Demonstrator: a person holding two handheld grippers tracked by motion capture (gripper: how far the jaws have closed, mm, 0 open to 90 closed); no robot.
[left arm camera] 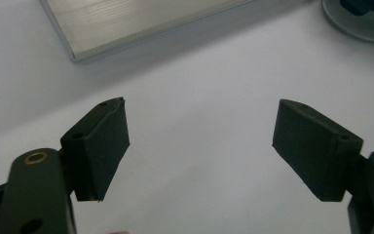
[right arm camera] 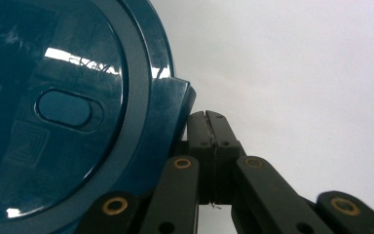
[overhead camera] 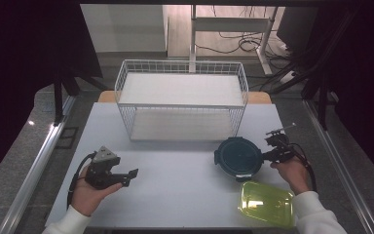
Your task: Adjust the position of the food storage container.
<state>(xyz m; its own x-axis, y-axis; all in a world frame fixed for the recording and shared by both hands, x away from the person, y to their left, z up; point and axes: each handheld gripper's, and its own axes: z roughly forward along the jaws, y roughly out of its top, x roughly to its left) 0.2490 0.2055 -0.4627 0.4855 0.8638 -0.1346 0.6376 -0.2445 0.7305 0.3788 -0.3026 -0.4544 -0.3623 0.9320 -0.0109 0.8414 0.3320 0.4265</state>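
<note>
Now | right tongs (right arm camera: pixel 208 117) closed beside round container (right arm camera: pixel 53 112) | left tongs (left arm camera: pixel 199 146) open

You are facing open tabletop (overhead camera: pixel 175 175) across the centre. The wire basket (overhead camera: pixel 182 100) is blocking the far side. The round blue container (overhead camera: pixel 238 158) and green lid (overhead camera: pixel 267 203) are crowding the right, apparently touching each other.

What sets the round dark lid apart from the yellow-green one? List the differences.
The round teal lid is circular and dark; the yellow-green lid is rectangular with rounded corners and translucent. The teal one lies nearer the wire basket, against the shut right gripper; the yellow-green one lies at the table's near edge. Both lie flat on the white table.
</note>
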